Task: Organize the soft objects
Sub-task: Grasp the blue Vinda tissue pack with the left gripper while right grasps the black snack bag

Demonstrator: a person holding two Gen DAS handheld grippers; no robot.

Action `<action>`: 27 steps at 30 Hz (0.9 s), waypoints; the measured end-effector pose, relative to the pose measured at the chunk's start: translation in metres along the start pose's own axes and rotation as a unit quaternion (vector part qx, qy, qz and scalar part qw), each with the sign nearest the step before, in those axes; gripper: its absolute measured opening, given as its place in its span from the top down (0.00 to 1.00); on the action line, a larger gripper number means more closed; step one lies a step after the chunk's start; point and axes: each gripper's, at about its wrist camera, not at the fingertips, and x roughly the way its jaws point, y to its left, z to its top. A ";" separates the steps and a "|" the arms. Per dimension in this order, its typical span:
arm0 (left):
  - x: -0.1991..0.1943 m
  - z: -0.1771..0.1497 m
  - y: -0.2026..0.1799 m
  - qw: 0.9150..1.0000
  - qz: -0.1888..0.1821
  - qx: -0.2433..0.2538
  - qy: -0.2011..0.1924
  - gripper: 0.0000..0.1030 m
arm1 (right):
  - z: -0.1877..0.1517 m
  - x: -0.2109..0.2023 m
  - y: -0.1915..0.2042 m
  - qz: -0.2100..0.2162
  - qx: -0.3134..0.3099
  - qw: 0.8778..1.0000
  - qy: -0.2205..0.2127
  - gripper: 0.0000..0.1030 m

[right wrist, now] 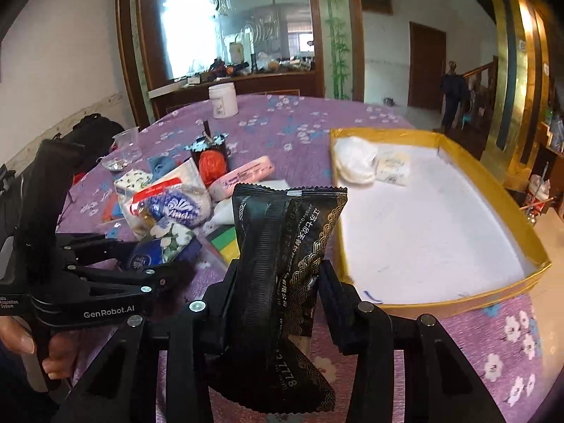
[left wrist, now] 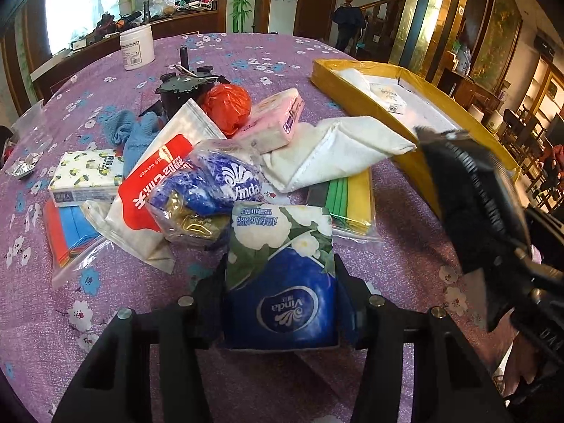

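Observation:
My left gripper (left wrist: 280, 275) is shut on a blue and floral Vinda tissue pack (left wrist: 278, 275), at the near edge of a pile of soft goods on the purple flowered tablecloth (left wrist: 105, 317). The pile holds a blue-white Vinda bag (left wrist: 225, 179), a red-white wet wipe pouch (left wrist: 155, 183), a pink tissue pack (left wrist: 271, 120) and a folded white cloth (left wrist: 335, 151). My right gripper (right wrist: 278, 275) is shut on a black patterned packet (right wrist: 282, 264), held upright beside the gold-rimmed tray (right wrist: 458, 303). That packet (left wrist: 472, 204) also shows at the right of the left wrist view.
The tray holds a white cloth (right wrist: 354, 158) and a small pale packet (right wrist: 393, 167); its white floor is otherwise bare. A white jar (left wrist: 136, 46), an orange-red bag (left wrist: 225, 105), blue cloth (left wrist: 130, 134), coloured sheets in plastic (left wrist: 352, 197) and a clear cup (right wrist: 128, 142) lie around.

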 end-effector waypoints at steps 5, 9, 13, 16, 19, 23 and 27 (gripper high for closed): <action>0.000 0.001 0.002 1.000 -0.006 -0.003 -0.002 0.50 | 0.003 -0.005 0.000 0.012 0.001 1.000 -0.004 0.55; -0.002 0.001 0.003 1.000 -0.010 -0.003 -0.006 0.50 | 0.003 -0.014 0.004 0.020 -0.012 0.999 -0.022 0.55; -0.005 0.000 0.004 1.000 -0.015 -0.003 -0.014 0.50 | 0.004 -0.018 0.005 0.017 -0.013 0.999 -0.029 0.55; -0.007 0.000 0.004 1.000 -0.016 -0.004 -0.017 0.50 | 0.005 -0.022 0.002 0.012 -0.005 0.999 -0.033 0.55; -0.008 0.000 0.005 1.000 -0.019 -0.007 -0.019 0.50 | 0.006 -0.024 -0.004 0.010 0.008 0.999 -0.034 0.55; -0.010 0.000 0.006 1.000 -0.019 -0.009 -0.021 0.50 | 0.009 -0.026 -0.010 0.009 0.025 0.999 -0.031 0.55; -0.013 -0.001 0.005 1.000 -0.019 -0.010 -0.023 0.50 | 0.013 -0.033 -0.013 0.014 0.029 0.999 -0.036 0.55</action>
